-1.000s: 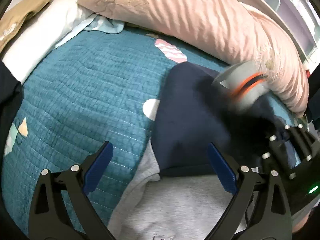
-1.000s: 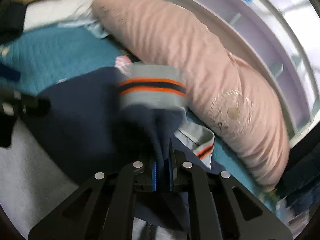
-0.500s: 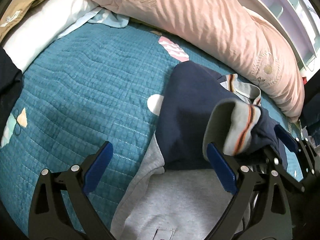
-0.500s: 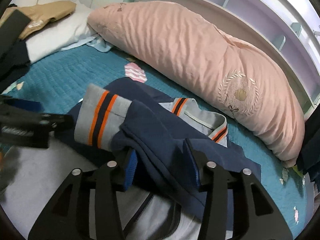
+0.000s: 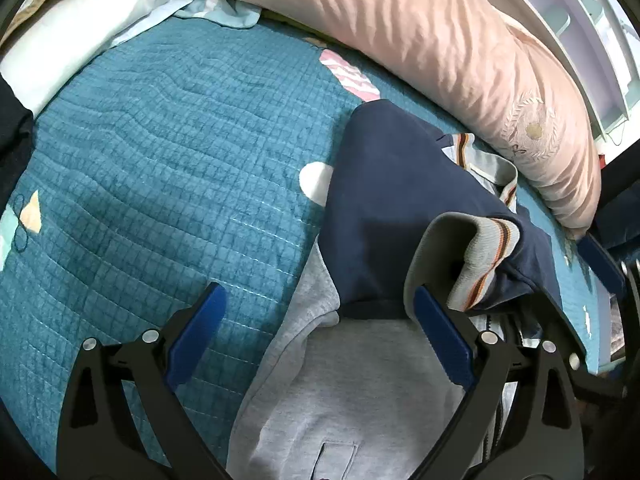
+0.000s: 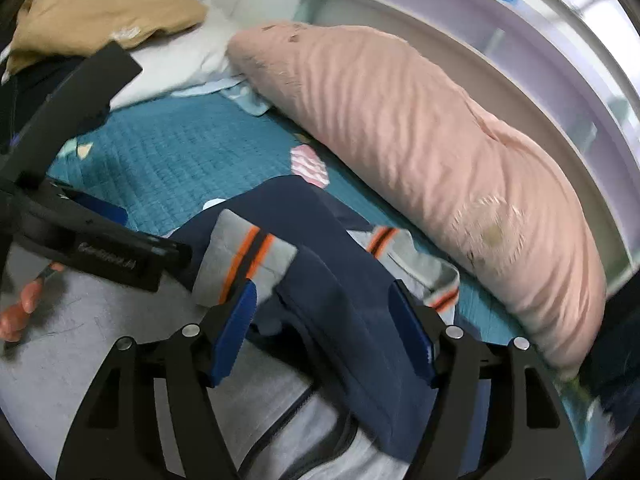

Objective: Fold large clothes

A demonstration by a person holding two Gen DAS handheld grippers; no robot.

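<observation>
Teal quilted bed (image 5: 168, 168), pink bolster (image 5: 440, 48) along far edge. Grey-and-navy jacket (image 5: 384, 200) lies on bed near bolster: grey body flat, navy sleeve folded across it, orange-striped grey cuff (image 6: 244, 256) curled upward. Right hand-held gripper (image 6: 324, 332) jaws opening, sleeve lying loose between them. Left hand-held gripper (image 5: 320, 336) wide open, empty.

A teal quilted bedspread (image 5: 168, 152) with a stitched grid carries a pink-and-white zigzag patch (image 5: 349, 76). On it lies a sweatshirt (image 5: 384, 200), navy above and heather grey below, its grey cuff (image 6: 244, 256) striped orange and navy. A long pillow (image 6: 420, 152) is pale pink. A tan garment (image 6: 104, 24) rests on a white pillow (image 5: 80, 20).
</observation>
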